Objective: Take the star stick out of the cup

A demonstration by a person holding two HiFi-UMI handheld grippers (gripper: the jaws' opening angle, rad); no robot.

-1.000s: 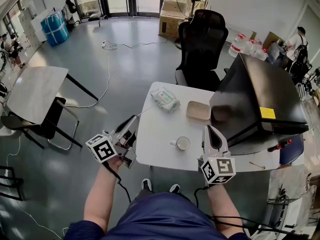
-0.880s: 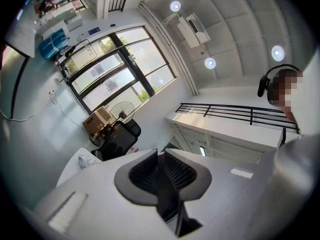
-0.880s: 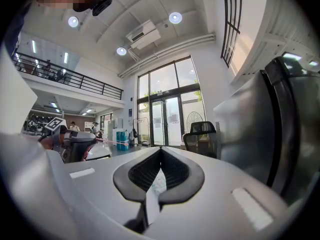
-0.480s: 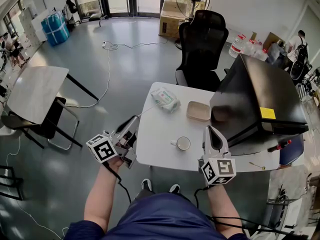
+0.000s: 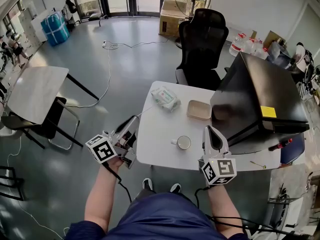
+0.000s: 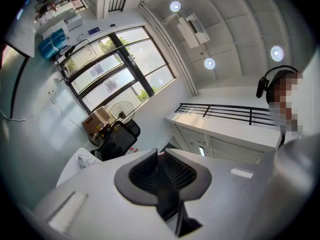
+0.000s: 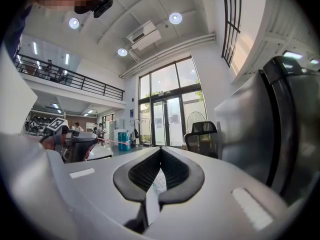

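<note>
Head view: cup (image 5: 183, 143) upright on white table (image 5: 152, 134), near the front edge, handle to the left; looks empty from above. Left gripper (image 5: 133, 120) off the table's left side, tips just at that edge, angled up and inward. Right gripper (image 5: 210, 130) over the front right of the table, near the cup but apart from it. Thin pale line from the left tips out over the table toward the wipes packet (image 5: 165, 98): judged to be the star stick (image 5: 144, 111), well apart from the cup, star end too small to make out. Left gripper view: jaws pressed together, pink sliver pinched at their tips. Right gripper view: jaws closed on nothing, only a slit between the pads, with the same pink stick jutting from the other gripper. Removal judged as good as done. Risks from here: stick pinched at its very end, so liable to pivot or slip out on a quick swing; long free end liable to snag the packet or the tray (image 5: 198, 110) if lowered carelessly; cup liable to tip on any leftward drift of the right gripper.
</note>
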